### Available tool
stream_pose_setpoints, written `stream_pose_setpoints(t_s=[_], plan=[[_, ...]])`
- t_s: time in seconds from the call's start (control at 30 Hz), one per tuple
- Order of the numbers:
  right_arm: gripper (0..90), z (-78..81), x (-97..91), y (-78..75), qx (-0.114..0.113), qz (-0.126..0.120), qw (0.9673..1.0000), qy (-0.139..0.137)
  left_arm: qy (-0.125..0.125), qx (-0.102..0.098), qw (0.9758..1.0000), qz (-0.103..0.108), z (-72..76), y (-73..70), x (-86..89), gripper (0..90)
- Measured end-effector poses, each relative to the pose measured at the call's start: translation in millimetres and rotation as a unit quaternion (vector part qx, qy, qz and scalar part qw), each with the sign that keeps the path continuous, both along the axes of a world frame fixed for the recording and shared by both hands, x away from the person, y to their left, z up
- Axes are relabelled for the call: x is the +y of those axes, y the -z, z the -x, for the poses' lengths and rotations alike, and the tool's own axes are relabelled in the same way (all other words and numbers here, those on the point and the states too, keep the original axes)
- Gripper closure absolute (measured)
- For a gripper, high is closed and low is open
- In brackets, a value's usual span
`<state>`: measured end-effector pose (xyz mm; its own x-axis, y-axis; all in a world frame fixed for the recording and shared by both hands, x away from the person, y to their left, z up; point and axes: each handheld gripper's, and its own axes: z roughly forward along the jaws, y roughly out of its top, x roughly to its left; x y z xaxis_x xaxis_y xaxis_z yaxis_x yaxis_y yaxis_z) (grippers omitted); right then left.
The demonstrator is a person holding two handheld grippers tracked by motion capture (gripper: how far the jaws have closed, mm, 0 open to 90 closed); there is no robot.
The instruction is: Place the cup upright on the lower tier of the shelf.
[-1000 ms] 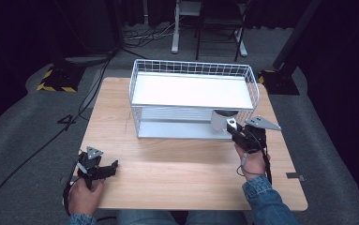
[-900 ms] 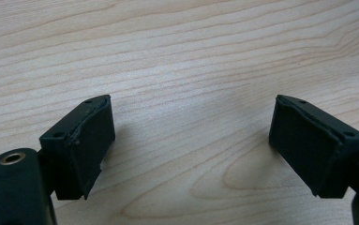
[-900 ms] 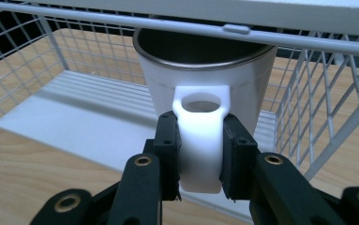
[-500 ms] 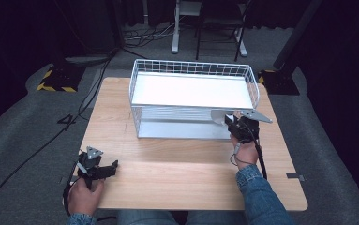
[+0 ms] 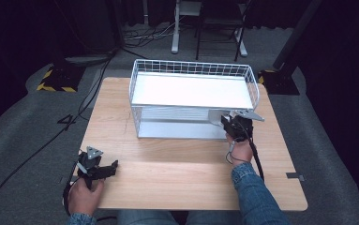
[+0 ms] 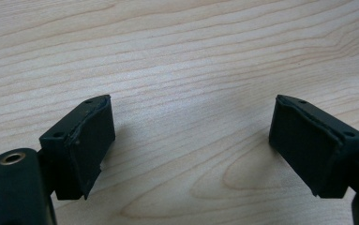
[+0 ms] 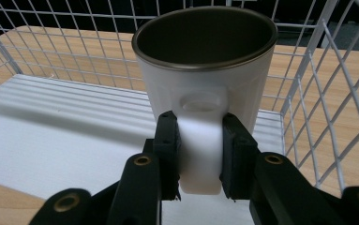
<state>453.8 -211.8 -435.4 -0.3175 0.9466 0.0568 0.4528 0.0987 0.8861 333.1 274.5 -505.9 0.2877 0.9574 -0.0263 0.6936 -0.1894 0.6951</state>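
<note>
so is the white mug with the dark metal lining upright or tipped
Upright: the white mug with the dark metal lining has its rim on top, and the right gripper clamps its handle.

- I am seeing a white mug [image 7: 205, 79] with a dark metal-looking interior standing upright, handle facing me, inside the rack's lower tier [image 7: 64, 131], right end.

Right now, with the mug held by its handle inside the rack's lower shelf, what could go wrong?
1. The right gripper pinches only the handle of the mug, so the mug could swivel or tip.
2. The wire rack wall stands close beside the mug, so it may knock the wires.
3. The upper shelf hides the mug from above.
</note>
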Motion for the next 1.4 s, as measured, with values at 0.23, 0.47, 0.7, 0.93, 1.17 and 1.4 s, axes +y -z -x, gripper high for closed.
stream_pose_setpoints(t_s=[0.23,0.47,0.7,0.93,1.17,1.4], plan=[[71.2,-2.1,1.7,3.5,0.011,0.002,0.9999,0.001,0.000,0.000,1.0000,0.000,0.0,0.0,-0.1,14.9],[71.1,-2.9,0.4,5.1,0.017,0.001,0.9999,0.003,0.000,0.000,1.0000,0.000,0.0,0.0,0.0,14.9],[70.4,-1.3,-1.3,10.3,0.019,0.010,0.9998,0.003,0.000,0.000,1.0000,0.000,0.0,0.0,0.0,14.9],[55.5,0.6,-2.4,13.5,0.016,0.021,0.9997,-0.001,0.000,0.000,1.0000,0.000,0.0,0.0,0.0,14.9],[45.9,8.0,-3.3,6.5,-0.014,0.032,0.9993,-0.010,0.000,0.000,1.0000,0.000,0.0,0.0,0.0,14.9],[43.1,22.2,-10.7,-8.1,-0.023,0.027,0.9992,-0.020,0.000,0.000,1.0000,0.000,0.1,0.0,0.0,14.9]])
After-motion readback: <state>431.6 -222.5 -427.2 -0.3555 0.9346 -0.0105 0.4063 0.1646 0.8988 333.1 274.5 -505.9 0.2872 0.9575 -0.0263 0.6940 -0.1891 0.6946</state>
